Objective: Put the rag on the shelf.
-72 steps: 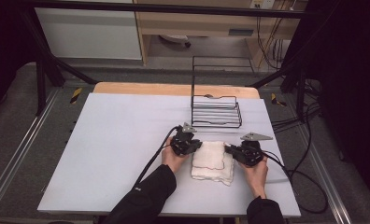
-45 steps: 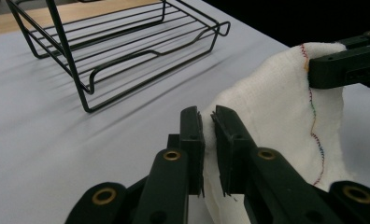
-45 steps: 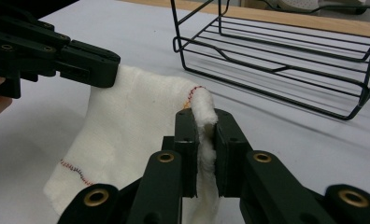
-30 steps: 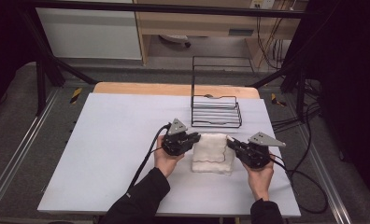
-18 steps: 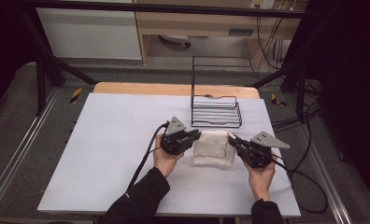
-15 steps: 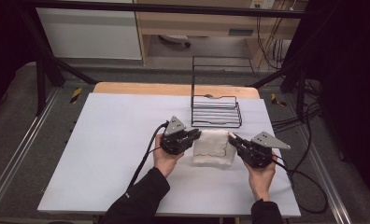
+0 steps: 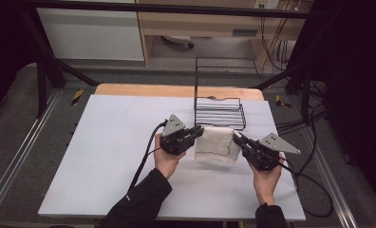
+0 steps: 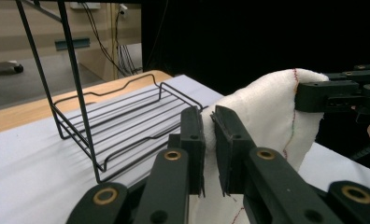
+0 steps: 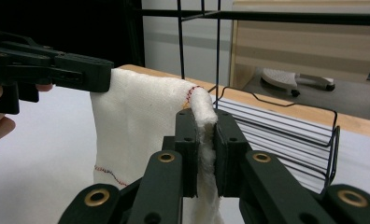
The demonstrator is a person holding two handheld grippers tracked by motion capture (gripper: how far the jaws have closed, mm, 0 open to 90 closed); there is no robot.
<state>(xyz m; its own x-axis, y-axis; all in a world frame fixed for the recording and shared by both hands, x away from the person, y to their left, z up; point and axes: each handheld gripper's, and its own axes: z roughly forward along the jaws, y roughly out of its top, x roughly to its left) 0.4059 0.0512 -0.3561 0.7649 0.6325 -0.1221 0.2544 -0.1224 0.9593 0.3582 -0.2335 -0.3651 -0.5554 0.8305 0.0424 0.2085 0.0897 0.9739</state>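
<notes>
Left gripper (image 7: 199, 132) clamps the left upper corner of the white cloth (image 7: 217, 147); right gripper (image 7: 237, 139) clamps the right upper corner. Cloth hangs stretched between them above the white table (image 7: 105, 152), just near of the black wire rack (image 7: 220, 113). Cloth's lower edge: contact with the table cannot be told. Corners are hidden inside the jaws. Rack's tall back frame is cut off in both gripper views. No legible writing; cloth carries coloured edge stitching.
</notes>
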